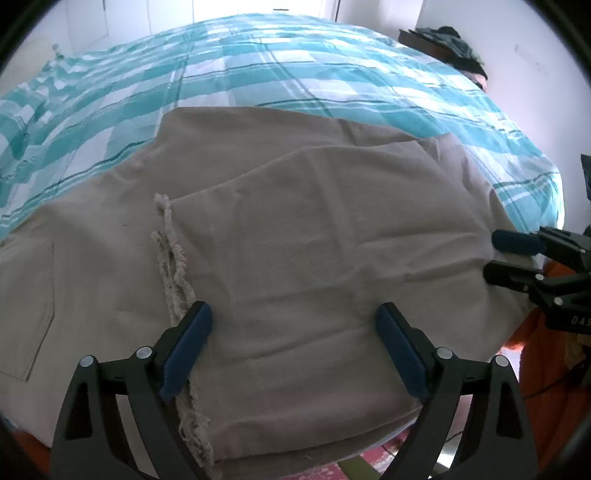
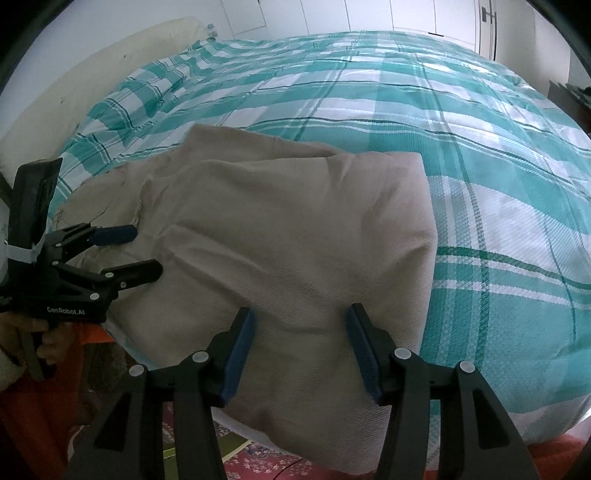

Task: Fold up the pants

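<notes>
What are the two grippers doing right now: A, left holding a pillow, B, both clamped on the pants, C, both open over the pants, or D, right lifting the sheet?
C: the left gripper and right gripper both show spread fingers with the beige pants lying unpinched between them.

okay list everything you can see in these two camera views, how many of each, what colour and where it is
pants: one pair, beige, partly folded at the near edge of the bed, frayed hem on top, back pocket at the left end
bedspread: one, teal and white plaid, covering the bed under the pants
pillow: one, cream, at the far left of the bed by the wall
dark pile: one, dark clothes or bags, far right corner beyond the bed; details unclear
rug: one, red patterned, on the floor below the bed edge
wardrobe doors: white, behind the bed
left gripper: one, black with blue pads, open over the hem end of the pants
right gripper: one, black with blue pads, open over the folded end
</notes>
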Motion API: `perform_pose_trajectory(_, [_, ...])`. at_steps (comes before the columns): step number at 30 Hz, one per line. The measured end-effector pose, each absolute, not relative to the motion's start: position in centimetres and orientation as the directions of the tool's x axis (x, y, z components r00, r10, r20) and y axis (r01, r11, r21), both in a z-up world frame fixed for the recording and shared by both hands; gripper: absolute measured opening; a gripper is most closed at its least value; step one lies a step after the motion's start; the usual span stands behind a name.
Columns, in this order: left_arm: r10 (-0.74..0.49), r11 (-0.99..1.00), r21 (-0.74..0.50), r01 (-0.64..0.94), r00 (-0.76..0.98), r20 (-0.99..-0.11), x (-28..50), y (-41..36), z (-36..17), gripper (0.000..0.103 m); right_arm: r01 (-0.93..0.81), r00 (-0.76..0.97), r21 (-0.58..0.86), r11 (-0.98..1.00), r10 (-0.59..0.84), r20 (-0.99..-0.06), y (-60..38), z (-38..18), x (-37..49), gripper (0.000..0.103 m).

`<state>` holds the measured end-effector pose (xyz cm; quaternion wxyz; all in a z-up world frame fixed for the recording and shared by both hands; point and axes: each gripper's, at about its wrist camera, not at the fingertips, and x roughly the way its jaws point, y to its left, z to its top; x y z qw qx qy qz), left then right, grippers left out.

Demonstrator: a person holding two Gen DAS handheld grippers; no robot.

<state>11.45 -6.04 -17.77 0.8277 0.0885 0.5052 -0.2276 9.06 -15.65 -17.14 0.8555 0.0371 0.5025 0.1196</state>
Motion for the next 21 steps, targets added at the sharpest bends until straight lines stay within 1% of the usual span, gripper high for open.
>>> perform_pose_trajectory(18, [-0.281,0.88,-0.072,0.469,0.393,-0.876,11.37,-6.28,-17.92,0.093,-0.17,0.465,0.178,0.969,0.238,-0.853,-15.48,-17.37,8.89,0.055])
perform_pose_trajectory(21, [-0.278,0.883,-0.065,0.466,0.405,-0.871,10.92,-6.17,-17.32,0.092,-0.17,0.466,0.178,0.969,0.238,-0.852,-15.48,-17.37,8.9,0.055])
